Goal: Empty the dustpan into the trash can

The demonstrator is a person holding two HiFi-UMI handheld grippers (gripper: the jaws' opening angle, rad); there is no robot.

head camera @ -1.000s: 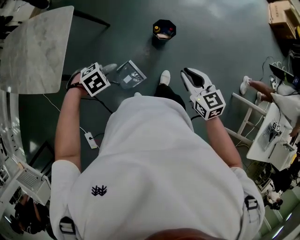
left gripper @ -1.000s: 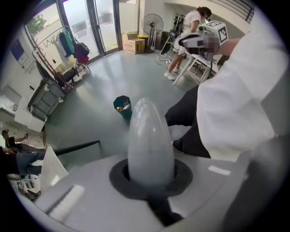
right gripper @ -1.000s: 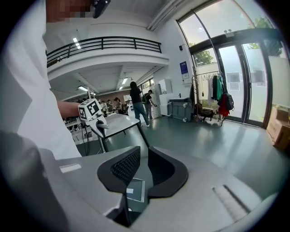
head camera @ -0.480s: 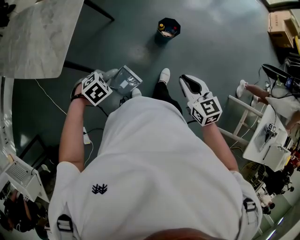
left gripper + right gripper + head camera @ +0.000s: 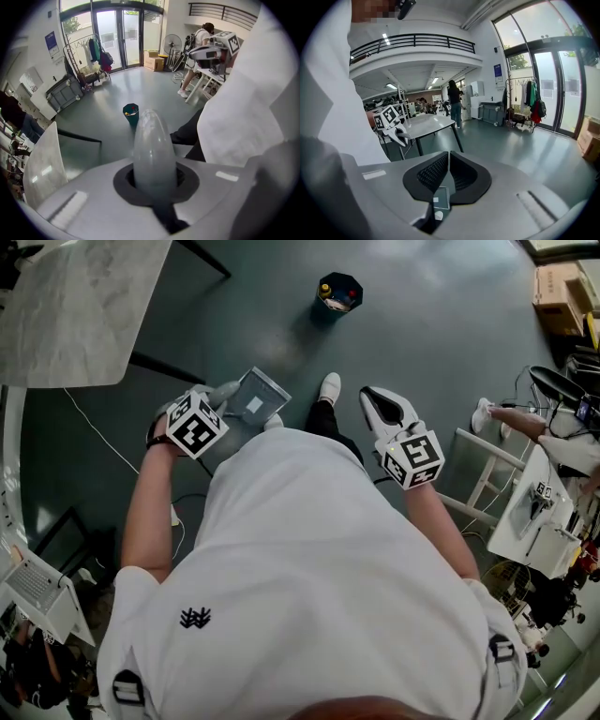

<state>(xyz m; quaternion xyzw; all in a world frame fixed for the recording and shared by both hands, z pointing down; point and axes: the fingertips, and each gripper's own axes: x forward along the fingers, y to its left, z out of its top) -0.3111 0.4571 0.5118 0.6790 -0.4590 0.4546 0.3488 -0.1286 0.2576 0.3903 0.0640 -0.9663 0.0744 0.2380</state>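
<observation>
In the head view, a grey dustpan (image 5: pixel 255 401) hangs over the dark floor in front of my left hand. My left gripper (image 5: pixel 217 397) is shut on its handle. The left gripper view shows that rounded grey handle (image 5: pixel 153 150) rising between the jaws of my left gripper (image 5: pixel 154 180). A small dark trash can (image 5: pixel 338 292) with bits of rubbish inside stands on the floor farther ahead, and appears again as the trash can (image 5: pixel 131 114) beyond the handle. My right gripper (image 5: pixel 382 405) is held at waist height, its jaws shut with nothing in them (image 5: pixel 449 169).
A marble-topped table (image 5: pixel 75 306) stands at the upper left, with a white cable (image 5: pixel 94 423) trailing across the floor below it. A white stand (image 5: pixel 487 474), desks and seated people fill the right side. A cardboard box (image 5: pixel 558 282) sits at the far right. My shoe (image 5: pixel 329 388) points towards the can.
My left gripper and the dustpan have shifted slightly right and closer to my body. The view has turned a little, and the trash can sits slightly higher and to the right.
</observation>
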